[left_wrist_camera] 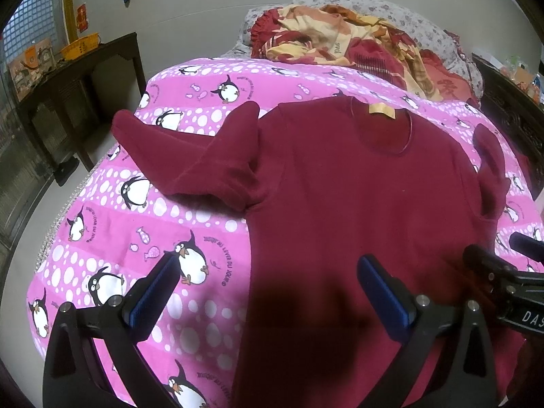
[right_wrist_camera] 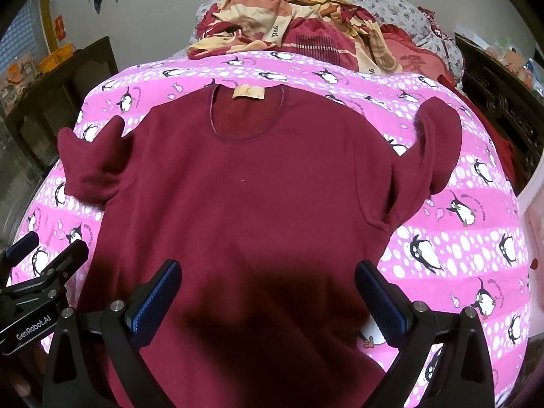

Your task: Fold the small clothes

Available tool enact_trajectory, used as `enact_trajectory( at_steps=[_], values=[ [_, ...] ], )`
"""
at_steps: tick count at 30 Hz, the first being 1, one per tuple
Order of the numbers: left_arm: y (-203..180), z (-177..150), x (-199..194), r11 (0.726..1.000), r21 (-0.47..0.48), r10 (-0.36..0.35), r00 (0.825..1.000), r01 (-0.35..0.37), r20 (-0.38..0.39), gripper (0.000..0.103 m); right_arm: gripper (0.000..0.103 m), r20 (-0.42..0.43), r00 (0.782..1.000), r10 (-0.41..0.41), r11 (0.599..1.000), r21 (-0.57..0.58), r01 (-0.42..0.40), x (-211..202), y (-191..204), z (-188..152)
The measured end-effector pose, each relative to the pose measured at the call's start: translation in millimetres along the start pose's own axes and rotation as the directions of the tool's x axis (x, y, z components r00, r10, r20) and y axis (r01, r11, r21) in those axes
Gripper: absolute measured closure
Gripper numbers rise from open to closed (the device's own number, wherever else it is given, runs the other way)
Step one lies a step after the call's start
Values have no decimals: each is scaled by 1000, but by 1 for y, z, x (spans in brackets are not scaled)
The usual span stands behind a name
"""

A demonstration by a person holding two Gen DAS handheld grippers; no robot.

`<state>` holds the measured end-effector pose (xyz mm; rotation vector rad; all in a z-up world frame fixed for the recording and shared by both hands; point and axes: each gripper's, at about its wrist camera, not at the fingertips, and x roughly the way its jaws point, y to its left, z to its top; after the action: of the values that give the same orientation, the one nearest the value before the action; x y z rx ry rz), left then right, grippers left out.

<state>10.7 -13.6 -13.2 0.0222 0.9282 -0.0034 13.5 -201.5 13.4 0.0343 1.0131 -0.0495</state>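
Fingers [left_wrist_camera: 166, 272] on both the left gripper [left_wrist_camera: 268, 272] and right gripper [right_wrist_camera: 268, 277] are spread wide with nothing gripped, held low side by side over the shirt [right_wrist_camera: 258, 187], which is laid flat on the bedspread [right_wrist_camera: 459, 238].

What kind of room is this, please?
Most likely a bedroom at home: a bed with a pink penguin sheet, a rumpled quilt against flowered pillows, and a dark wooden side table.

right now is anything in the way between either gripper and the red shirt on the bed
Nothing visible. The maroon shirt lies flat on the pink penguin sheet, with the open right gripper and open left gripper hovering over its lower part. The crumpled blanket sits beyond the collar, clear of both.
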Motion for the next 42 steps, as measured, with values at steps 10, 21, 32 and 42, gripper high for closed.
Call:
enact_trajectory(
  at_steps=[10, 21, 32, 42],
  values=[
    [0, 0, 3, 1000, -16, -13, 1000, 13, 25, 0, 0, -11, 1000, -5, 1000, -14, 5, 4, 6, 1],
    [8, 3, 5, 999, -32, -18, 999, 20, 36, 0, 0, -18, 1000, -4, 1000, -29, 4, 10, 14, 6],
    [16, 9, 10, 999, -36, -5, 999, 6, 35, 0, 0, -30, 1000, -3, 999, -38, 2, 17, 18, 11],
    [25, 13, 18, 999, -50, 11, 1000, -10, 23, 0, 0, -37, 999, -9, 999, -31, 8, 28, 23, 20]
  ],
)
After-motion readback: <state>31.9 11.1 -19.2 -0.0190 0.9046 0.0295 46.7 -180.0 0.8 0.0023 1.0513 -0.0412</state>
